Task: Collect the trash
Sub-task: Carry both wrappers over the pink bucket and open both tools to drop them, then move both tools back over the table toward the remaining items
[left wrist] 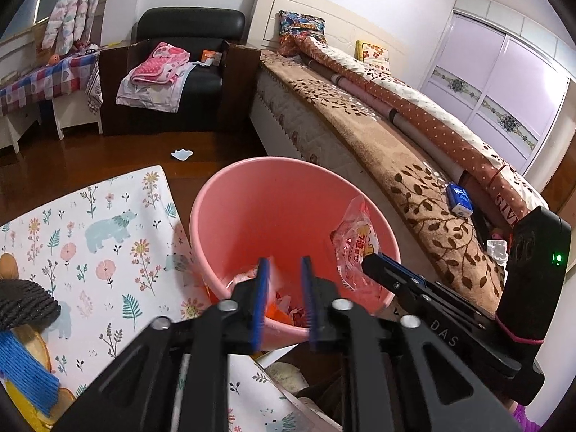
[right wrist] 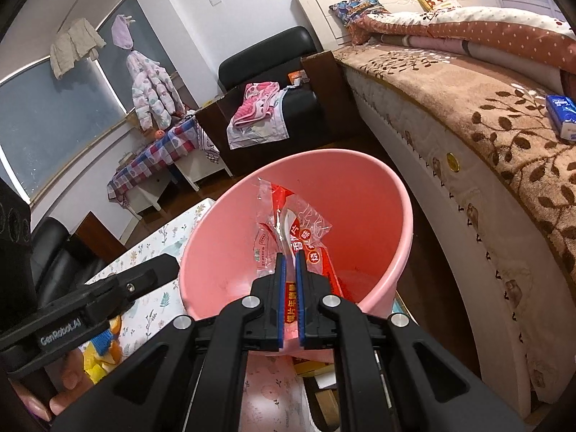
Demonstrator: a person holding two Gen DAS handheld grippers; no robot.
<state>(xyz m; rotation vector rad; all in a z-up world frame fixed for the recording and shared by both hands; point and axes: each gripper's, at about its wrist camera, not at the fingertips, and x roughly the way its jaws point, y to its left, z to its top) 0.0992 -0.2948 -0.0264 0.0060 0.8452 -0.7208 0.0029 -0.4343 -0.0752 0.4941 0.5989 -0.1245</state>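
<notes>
The left gripper (left wrist: 284,270) hangs released over the pink bin (left wrist: 252,180) (scraps already inside); the right gripper (right wrist: 289,262) clenches a wrapper (right wrist: 298,223). White litter (left wrist: 181,153) waits at twelve o'clock.

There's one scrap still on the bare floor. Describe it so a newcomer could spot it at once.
Start at the black armchair beside the head of the bed. On the dark wooden floor in front of it, beyond the pink bucket, lies a small white scrap. It is the only pale thing lying loose on the bare boards, apart from the floral mat.
</notes>
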